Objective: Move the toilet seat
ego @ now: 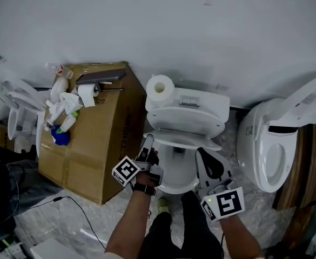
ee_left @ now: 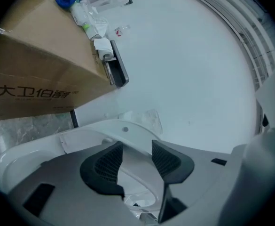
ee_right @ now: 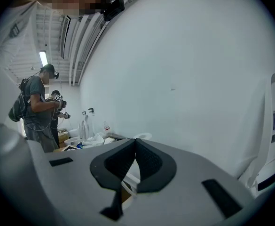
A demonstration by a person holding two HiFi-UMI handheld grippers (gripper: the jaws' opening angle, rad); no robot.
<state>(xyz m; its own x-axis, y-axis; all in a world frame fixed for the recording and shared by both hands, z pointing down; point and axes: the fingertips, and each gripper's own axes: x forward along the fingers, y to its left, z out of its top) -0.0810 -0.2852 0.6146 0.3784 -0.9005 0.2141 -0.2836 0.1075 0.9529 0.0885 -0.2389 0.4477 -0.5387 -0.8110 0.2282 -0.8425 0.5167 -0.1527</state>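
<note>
A white toilet (ego: 182, 171) stands against the wall, with a paper roll (ego: 160, 87) on its tank. Its seat and lid (ego: 186, 121) look tipped up toward the tank, leaving the bowl uncovered. My left gripper (ego: 147, 143) is at the bowl's left rim. In the left gripper view it (ee_left: 137, 147) is open, the white rim (ee_left: 128, 132) showing past the gap and the pads pressing on nothing. My right gripper (ego: 202, 154) hovers by the bowl's right side. It (ee_right: 135, 142) is shut with nothing in it and faces the wall.
A cardboard box (ego: 101, 139) left of the toilet carries bottles, a blue object (ego: 61, 137) and a paper roll. A second toilet (ego: 274, 150) with its lid up stands at the right. More toilets (ego: 17, 112) sit far left. A person (ee_right: 38, 108) stands off to the side.
</note>
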